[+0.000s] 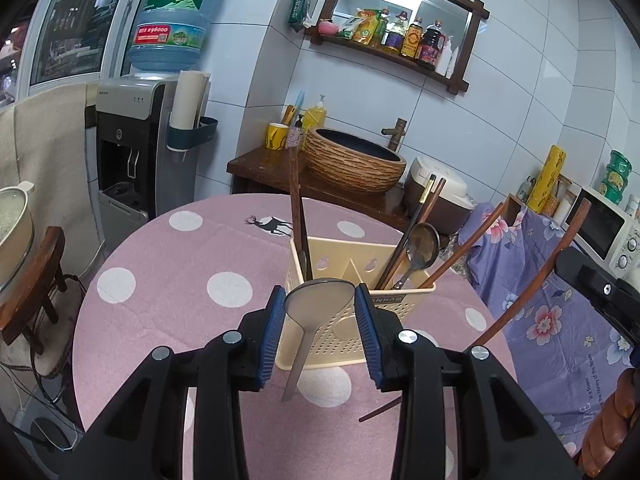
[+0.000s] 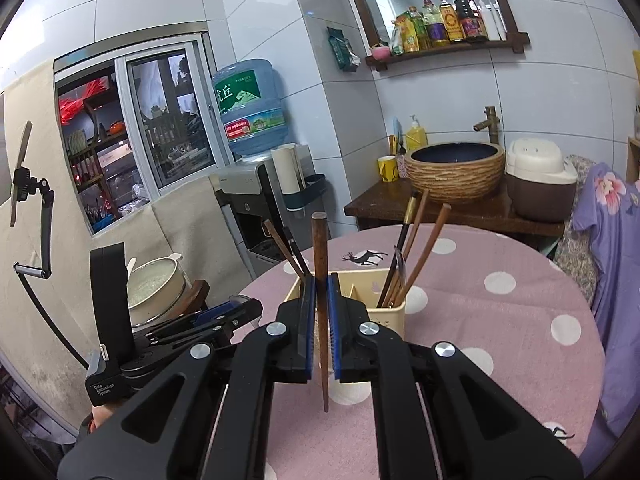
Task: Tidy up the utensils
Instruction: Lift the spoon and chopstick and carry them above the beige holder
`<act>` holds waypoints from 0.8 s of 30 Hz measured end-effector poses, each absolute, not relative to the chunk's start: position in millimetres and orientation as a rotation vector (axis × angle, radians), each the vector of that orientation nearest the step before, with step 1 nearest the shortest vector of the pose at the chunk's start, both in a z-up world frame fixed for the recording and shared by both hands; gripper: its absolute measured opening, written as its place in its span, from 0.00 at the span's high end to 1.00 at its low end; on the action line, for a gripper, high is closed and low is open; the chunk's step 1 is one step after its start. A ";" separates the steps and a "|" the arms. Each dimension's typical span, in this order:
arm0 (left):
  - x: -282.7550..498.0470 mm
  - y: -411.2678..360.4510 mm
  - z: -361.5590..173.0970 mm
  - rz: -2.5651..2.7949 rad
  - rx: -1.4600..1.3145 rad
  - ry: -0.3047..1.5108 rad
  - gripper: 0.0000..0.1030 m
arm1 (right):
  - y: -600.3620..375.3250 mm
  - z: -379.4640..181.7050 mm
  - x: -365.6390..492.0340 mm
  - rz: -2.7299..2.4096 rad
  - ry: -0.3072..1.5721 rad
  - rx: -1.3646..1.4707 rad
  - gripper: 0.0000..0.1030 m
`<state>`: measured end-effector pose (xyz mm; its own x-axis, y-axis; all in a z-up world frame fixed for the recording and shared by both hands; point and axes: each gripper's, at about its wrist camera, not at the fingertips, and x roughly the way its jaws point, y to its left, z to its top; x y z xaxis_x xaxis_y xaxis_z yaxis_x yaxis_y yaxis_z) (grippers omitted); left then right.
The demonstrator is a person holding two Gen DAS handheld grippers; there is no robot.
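Note:
A cream plastic utensil holder [image 1: 332, 332] [image 2: 372, 316] stands on the round pink dotted table [image 1: 160, 280] [image 2: 500, 320]. It holds chopsticks [image 1: 420, 232] and a dark spoon [image 1: 422, 246] on its right side and more chopsticks [image 1: 296, 216] on its left. My left gripper [image 1: 320, 298] is shut on a metal spoon [image 1: 316, 300], bowl up, handle hanging down, in front of the holder. My right gripper [image 2: 320, 284] is shut on a brown chopstick [image 2: 320, 252], held upright just before the holder. The left gripper also shows in the right wrist view [image 2: 224, 312].
A loose chopstick [image 1: 380, 408] lies on the table near the holder. A wooden chair back [image 1: 532, 280] with purple floral cloth stands to the right. A water dispenser [image 1: 136, 140], a sink bowl [image 1: 352, 164] and a rice cooker [image 2: 540, 180] lie beyond the table.

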<state>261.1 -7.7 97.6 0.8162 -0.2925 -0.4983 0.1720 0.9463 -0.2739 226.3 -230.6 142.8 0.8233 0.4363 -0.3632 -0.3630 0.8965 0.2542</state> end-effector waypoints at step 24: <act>315.7 -8.6 188.1 -0.323 -0.340 0.374 0.65 | -218.9 253.6 286.7 0.260 0.250 0.067 0.93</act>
<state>315.7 -8.6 188.1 0.8815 -0.3657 -0.2987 0.2421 0.8932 -0.3790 286.7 -218.9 253.6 0.9357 0.2622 -0.2359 -0.2456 0.9644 0.0978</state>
